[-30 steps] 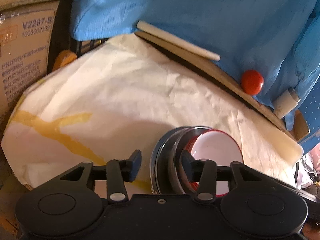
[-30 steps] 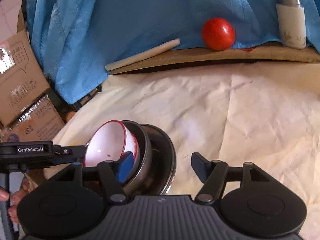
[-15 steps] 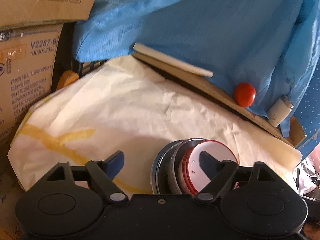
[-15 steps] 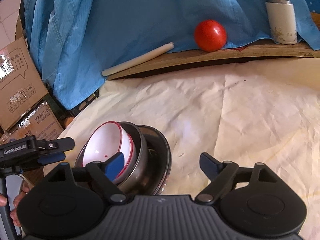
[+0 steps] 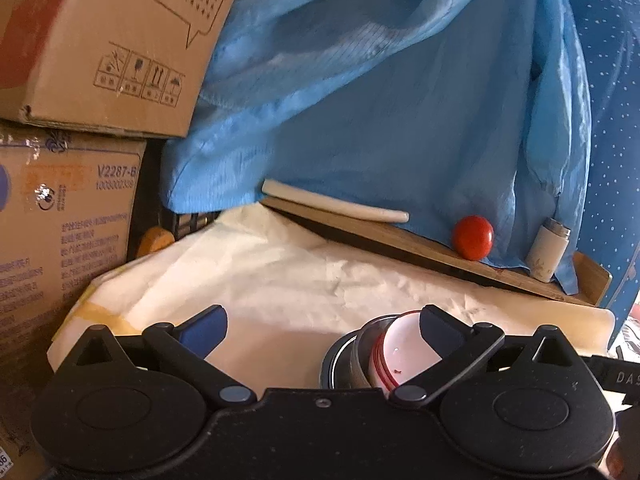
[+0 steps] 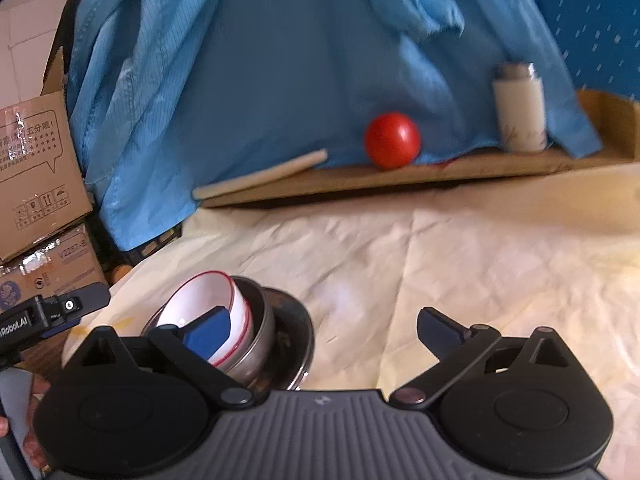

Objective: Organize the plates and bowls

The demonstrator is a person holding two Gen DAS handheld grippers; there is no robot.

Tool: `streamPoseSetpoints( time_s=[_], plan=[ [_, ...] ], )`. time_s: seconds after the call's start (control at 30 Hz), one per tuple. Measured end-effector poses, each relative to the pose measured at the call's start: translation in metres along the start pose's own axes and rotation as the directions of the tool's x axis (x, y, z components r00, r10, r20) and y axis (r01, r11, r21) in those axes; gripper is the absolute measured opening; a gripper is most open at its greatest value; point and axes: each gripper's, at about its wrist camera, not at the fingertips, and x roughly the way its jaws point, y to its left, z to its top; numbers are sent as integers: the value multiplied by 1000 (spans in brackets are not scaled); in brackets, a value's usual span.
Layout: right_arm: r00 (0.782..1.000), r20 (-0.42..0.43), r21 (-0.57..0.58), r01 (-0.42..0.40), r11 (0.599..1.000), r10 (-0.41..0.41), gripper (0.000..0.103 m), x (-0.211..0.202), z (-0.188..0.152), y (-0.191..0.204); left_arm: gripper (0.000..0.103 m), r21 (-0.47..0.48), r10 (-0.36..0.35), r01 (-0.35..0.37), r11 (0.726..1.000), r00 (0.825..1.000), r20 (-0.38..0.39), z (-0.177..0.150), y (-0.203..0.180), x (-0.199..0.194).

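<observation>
Left gripper had its jaws spread wide, gripping nothing; right gripper likewise wide apart and empty. White ceramic bowl with a red rim sat nested inside a grey metal bowl, which sat on a dark round metal plate; the whole stack rested on the crumpled cream paper sheet covering the table, near its front-left part in the right wrist view. In the left wrist view the same white bowl showed tilted, just behind the left gripper's right finger, metal bowl and plate to its left. Right gripper's left finger overlapped the white bowl in view; contact could not be told. Left gripper's tip showed at the left edge of the right wrist view, beside the stack and apart from it. At the back a wooden board carried a red tomato, a white cylindrical bottle with a metal cap and a pale cream stick. Blue cloth hung behind them. Stacked brown cardboard boxes stood at the left. Small yellow tape strip on the paper's left edge.
</observation>
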Motion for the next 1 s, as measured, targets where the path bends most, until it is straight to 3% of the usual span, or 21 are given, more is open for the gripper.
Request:
streamPoseSetpoints(
  time_s=[0.37,0.63,1.0],
  plan=[
    [990,133,-106,50,993,-36,103,-28,-19,17,102,13,-8,7,1000,999,43,-21,-4,-16],
    [967,250,-180,98,979,-51,103,-45,-37,32,102,34,4,-6,999,998,65,-33,-9,-29],
    [946,322,-224,109,968,-32,103,-59,-56,37,102,-10,17,-16,1000,995,95,-43,-4,-44]
  ],
)
